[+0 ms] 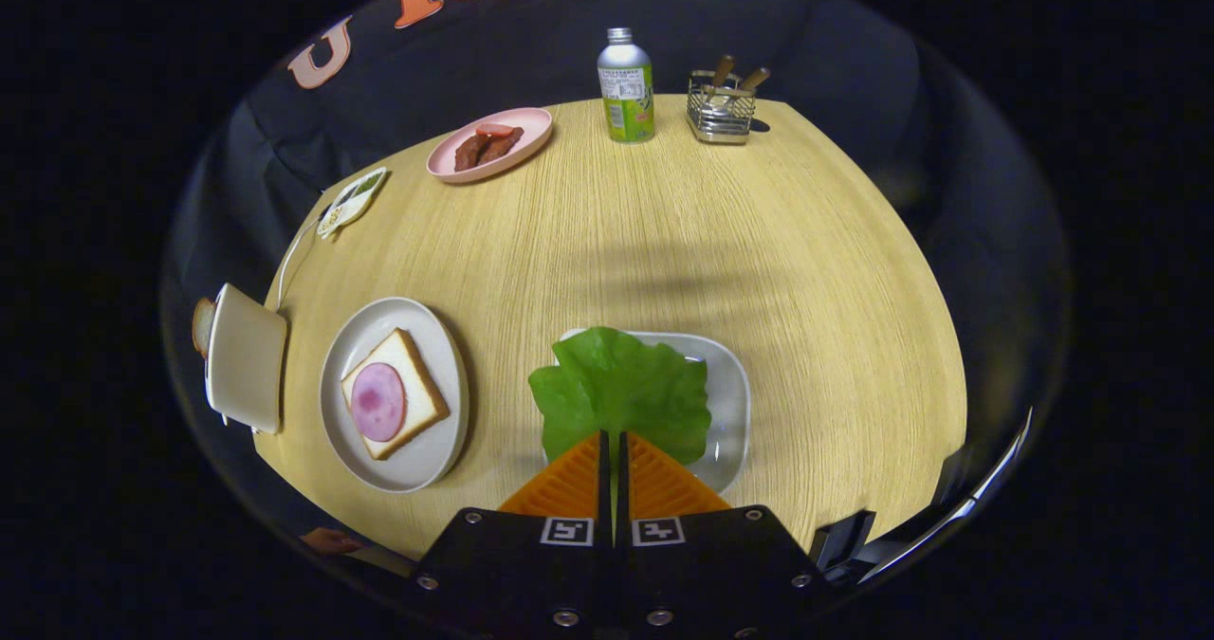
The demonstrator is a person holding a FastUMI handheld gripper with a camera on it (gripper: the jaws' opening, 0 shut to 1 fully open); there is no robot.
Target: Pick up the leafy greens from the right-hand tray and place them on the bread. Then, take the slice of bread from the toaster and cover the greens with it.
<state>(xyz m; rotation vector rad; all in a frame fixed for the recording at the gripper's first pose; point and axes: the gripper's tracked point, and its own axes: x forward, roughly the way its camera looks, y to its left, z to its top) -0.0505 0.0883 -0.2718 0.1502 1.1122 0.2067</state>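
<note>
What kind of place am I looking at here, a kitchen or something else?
Probably a mock dining table in a recording booth, not a real kitchen. A wooden table holds a toaster, a plate with bread and ham, and a drink bottle. The gripper is shut on a lettuce leaf.

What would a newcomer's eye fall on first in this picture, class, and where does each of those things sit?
First, the bright green lettuce leaf, pinched between the orange jaws of the gripper above its white tray. Next, beside that tray, the white plate with a slice of bread topped by a round pink ham slice. Beyond them, at the table's far edge, stands a green bottle.
</note>
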